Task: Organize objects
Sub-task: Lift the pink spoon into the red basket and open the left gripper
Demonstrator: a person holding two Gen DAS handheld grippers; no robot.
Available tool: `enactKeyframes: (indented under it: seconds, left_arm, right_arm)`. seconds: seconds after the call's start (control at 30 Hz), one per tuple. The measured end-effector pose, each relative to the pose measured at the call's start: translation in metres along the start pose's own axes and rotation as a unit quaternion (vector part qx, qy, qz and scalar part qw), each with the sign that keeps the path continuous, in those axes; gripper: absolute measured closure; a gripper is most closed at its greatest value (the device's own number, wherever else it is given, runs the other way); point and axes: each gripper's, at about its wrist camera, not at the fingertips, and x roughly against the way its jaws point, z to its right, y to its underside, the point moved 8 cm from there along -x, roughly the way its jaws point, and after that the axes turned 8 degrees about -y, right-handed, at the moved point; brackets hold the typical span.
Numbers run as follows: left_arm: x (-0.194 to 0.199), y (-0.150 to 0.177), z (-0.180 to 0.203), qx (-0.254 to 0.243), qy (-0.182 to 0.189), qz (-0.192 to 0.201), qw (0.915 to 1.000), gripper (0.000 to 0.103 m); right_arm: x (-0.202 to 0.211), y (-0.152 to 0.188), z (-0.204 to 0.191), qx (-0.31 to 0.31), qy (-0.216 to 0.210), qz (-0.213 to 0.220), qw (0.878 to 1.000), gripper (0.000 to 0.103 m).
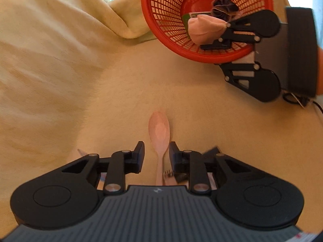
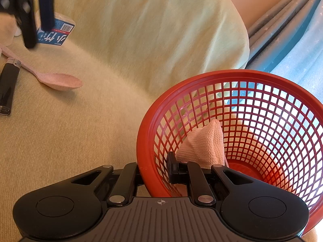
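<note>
The pink spoon [image 1: 159, 139] lay on the cream blanket [image 1: 80, 80], its handle running between the left gripper's [image 1: 156, 157] fingers. The jaws stood slightly apart, touching nothing. To do well, they should sink astride the handle, then close squarely. Beside it lay a black lighter [image 2: 8, 82]. The right gripper [image 2: 157, 171] was clamped on the red basket's [image 2: 222, 76] rim, steadying it.
</note>
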Motion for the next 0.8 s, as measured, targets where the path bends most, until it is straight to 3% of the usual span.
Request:
enactKeyframes:
  seconds: [0.27,0.63,0.73,0.8]
  left_arm:
    - [-0.034,-0.010,0.000,0.012,0.030,-0.011,0.9994,0.064]
    - [-0.057,-0.008,0.001,0.009,0.084,-0.038,0.9956,0.063]
    - [-0.055,-0.007,0.001,-0.003,0.085,-0.035,0.9958,0.076]
    - [-0.052,-0.007,0.005,-0.025,0.075,-0.026,0.9965,0.076]
  right_arm:
    - [-0.001,0.001,0.000,-0.002,-0.001,0.000,1.000,0.095]
    - [-0.002,0.001,0.000,0.000,0.000,-0.001,1.000,0.095]
    - [-0.002,0.001,0.000,0.000,0.000,-0.001,1.000,0.095]
    - [-0.002,0.001,0.000,0.000,-0.001,-0.001,1.000,0.095]
